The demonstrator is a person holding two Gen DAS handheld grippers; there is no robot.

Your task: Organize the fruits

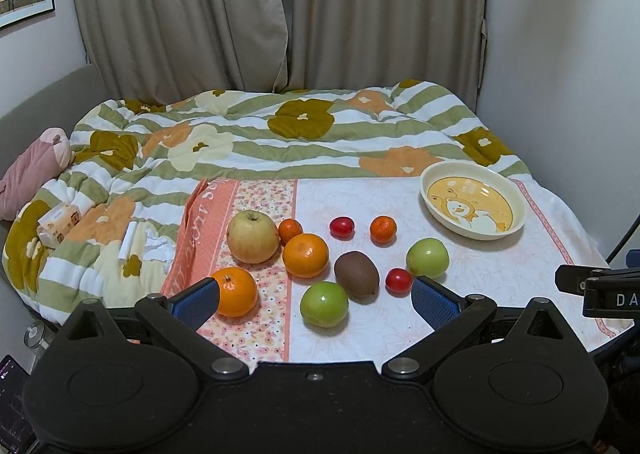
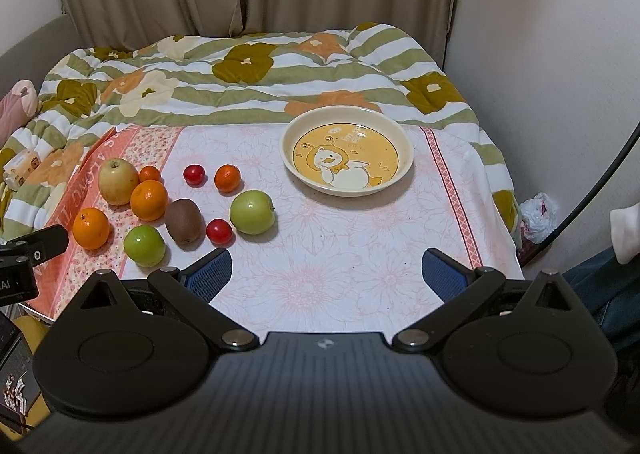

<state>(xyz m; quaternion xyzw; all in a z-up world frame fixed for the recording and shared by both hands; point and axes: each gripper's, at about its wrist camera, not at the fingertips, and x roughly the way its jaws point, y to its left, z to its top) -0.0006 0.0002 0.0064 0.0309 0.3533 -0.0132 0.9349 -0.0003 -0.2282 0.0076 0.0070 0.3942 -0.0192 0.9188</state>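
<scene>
Kiwi (image 1: 356, 274): lies flat, long axis running from far left to near right.
Left gripper (image 1: 315, 297): spread wide, empty.
Right gripper (image 2: 327, 269): spread wide, empty.

My two wrist cameras look forward from the near table (image 2: 320, 254) edge, left one nearer the fruit, sharing fruit and plate (image 1: 516, 210).
</scene>
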